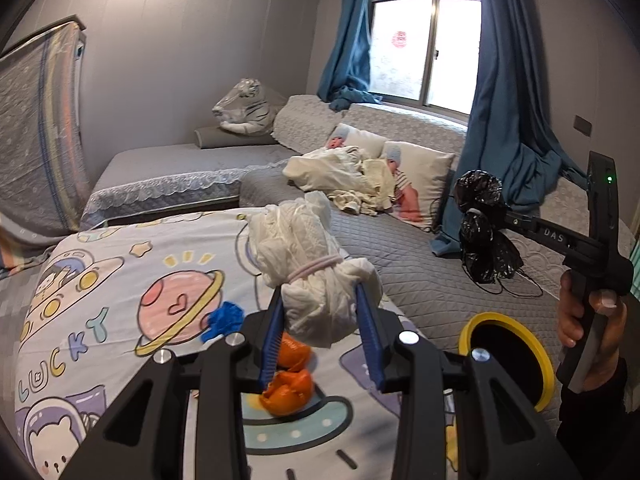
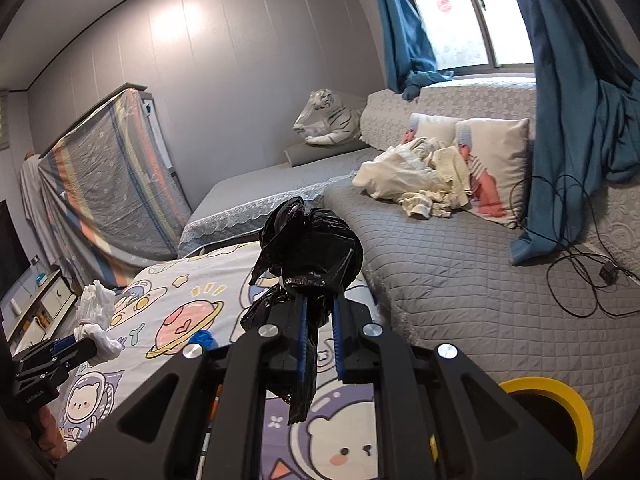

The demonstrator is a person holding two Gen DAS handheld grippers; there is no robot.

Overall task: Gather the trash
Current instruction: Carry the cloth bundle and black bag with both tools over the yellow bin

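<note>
My left gripper (image 1: pixel 320 292) is shut on a white rolled bundle (image 1: pixel 316 272) tied with a pink band, held up above the cartoon bedspread (image 1: pixel 120 280). The right wrist view shows the same bundle (image 2: pixel 94 320) in the left gripper (image 2: pixel 76 344) at far left. My right gripper (image 2: pixel 320 300) is shut on a crumpled black plastic bag (image 2: pixel 312 248), which hangs down between the fingers. From the left wrist view, the bag (image 1: pixel 480 224) and a hand on the right gripper's handle are at the right. Orange peel (image 1: pixel 288 380) and a blue scrap (image 1: pixel 224 320) lie on the bedspread. A yellow-rimmed bin (image 1: pixel 508 356) stands low right.
Beyond the bedspread, a grey quilted bed (image 2: pixel 460 280) carries two pillows, a heap of cream clothes (image 2: pixel 416 184) and black cables (image 2: pixel 580 272). Blue curtains (image 2: pixel 580 100) hang by the window. A plush tiger (image 2: pixel 326 116) lies at the back, and a covered board (image 2: pixel 108 184) leans on the left.
</note>
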